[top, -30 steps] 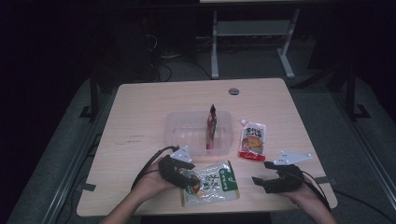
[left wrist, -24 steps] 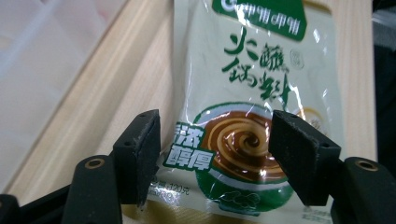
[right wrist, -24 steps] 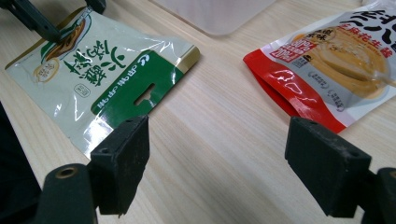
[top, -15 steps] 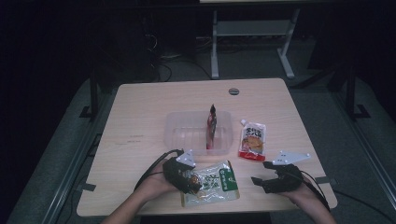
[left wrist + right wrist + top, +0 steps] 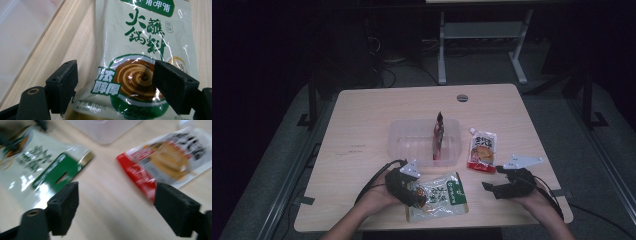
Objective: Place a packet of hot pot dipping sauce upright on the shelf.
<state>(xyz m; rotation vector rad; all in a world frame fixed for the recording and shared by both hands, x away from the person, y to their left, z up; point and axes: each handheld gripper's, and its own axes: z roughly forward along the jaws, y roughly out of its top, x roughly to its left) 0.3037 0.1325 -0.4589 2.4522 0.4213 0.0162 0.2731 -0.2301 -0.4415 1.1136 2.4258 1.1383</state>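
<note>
Straddling the green pouch (image 5: 140, 75), the left gripper (image 5: 113, 85) has its fingers (image 5: 62, 85) spread wide, having just been opening, and the pouch lies between them without either pad pressing on it. In the high view the same pouch (image 5: 439, 196) lies flat near the front edge of the bench (image 5: 362, 120), with the left gripper (image 5: 408, 184) over its left end. To take it well, I'd say the fingers need to come down low around the pouch and pinch a ridge of film or its flat sealed end, since a flat slippery pack gives little to bite on (a shallow nip would likely slide off).

The right gripper (image 5: 113, 212) hangs over bare wood with its fingers standing wide and nothing in them; its view, blurred, has the green pouch's hanger end (image 5: 60, 170) to one side and the red pouch (image 5: 162, 162) to the other. From above, the right gripper (image 5: 504, 186) sits near the bench's front right, well apart from the left one.

Behind the green pouch stands the clear tray (image 5: 407, 140), already holding one dark red packet (image 5: 438, 136) upright against its right side. The tray's left half looks free. The lane from pouch to tray is short and unblocked, but the front edge is close, so any drag should go inward, away from the drop. The red pouch (image 5: 482, 152) lies just right of the tray, clear of that lane.
</note>
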